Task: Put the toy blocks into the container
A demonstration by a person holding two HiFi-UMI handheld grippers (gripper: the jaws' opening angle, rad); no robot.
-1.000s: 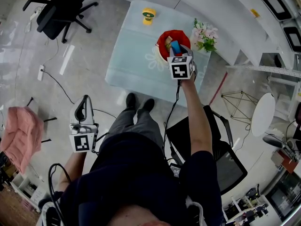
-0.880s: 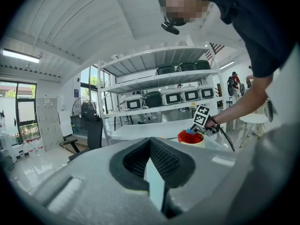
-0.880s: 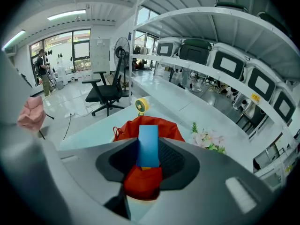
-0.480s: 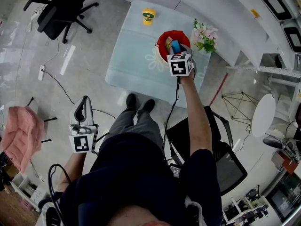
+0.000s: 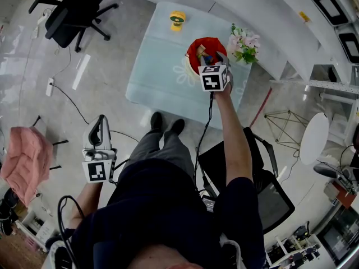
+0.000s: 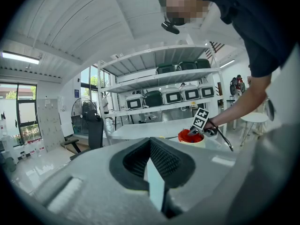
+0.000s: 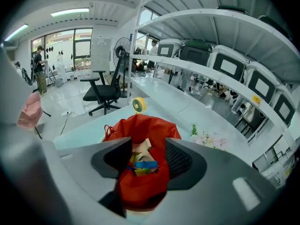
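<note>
A container lined with a red bag (image 5: 194, 50) stands on the pale table (image 5: 162, 66). Several toy blocks (image 7: 139, 162), wooden, blue and yellow-green, lie inside the red bag (image 7: 140, 189). My right gripper (image 5: 213, 58) hangs just above its near rim. Its jaws (image 7: 147, 149) are opening and nothing is pressed between them; the blocks lie below the gap. My left gripper (image 5: 101, 123) is held low at the person's left side, far from the table, with its jaws (image 6: 151, 146) together and empty. The left gripper view shows the container (image 6: 190, 136) in the distance.
A yellow round toy (image 5: 177, 18) sits at the table's far edge and a flower bunch (image 5: 243, 42) stands right of the container. A black office chair (image 5: 76, 7) is at far left, another chair (image 5: 263, 189) at the person's right, a pink cloth (image 5: 22, 161) on the floor at left.
The blue block that stood between the right jaws is gone from them and lies in the red bag. The right jaws have spread. The left gripper has not moved.
</note>
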